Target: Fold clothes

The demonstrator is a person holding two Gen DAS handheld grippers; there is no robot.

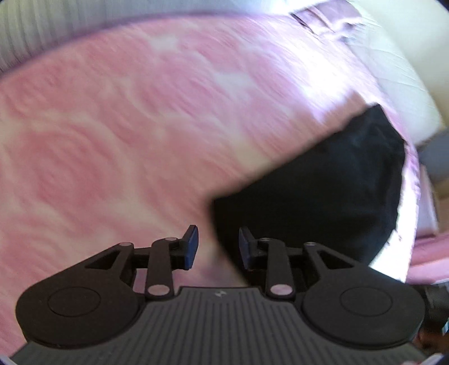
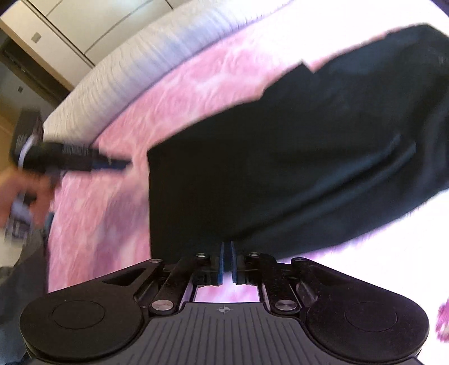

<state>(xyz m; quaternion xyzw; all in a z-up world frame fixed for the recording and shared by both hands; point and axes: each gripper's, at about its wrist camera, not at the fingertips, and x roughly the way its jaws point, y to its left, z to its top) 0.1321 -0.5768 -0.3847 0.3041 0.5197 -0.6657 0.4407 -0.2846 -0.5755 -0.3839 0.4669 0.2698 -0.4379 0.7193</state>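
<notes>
A black garment (image 2: 294, 157) lies flat on a pink patterned bedspread (image 2: 118, 213). In the left wrist view the garment (image 1: 322, 196) fills the right side. My left gripper (image 1: 218, 245) is open and empty, with its fingers straddling the garment's near left corner above the bed. It also shows in the right wrist view (image 2: 112, 164) at the left, held by a hand. My right gripper (image 2: 226, 261) is shut, its blue pads nearly touching, at the garment's near edge. Whether fabric is pinched between the pads is unclear.
The pink bedspread (image 1: 126, 140) covers a white mattress (image 2: 118, 70). Cabinets and a wall (image 2: 70, 25) stand beyond the bed's far left. A pale pillow or sheet (image 1: 401, 70) lies at the far right of the bed.
</notes>
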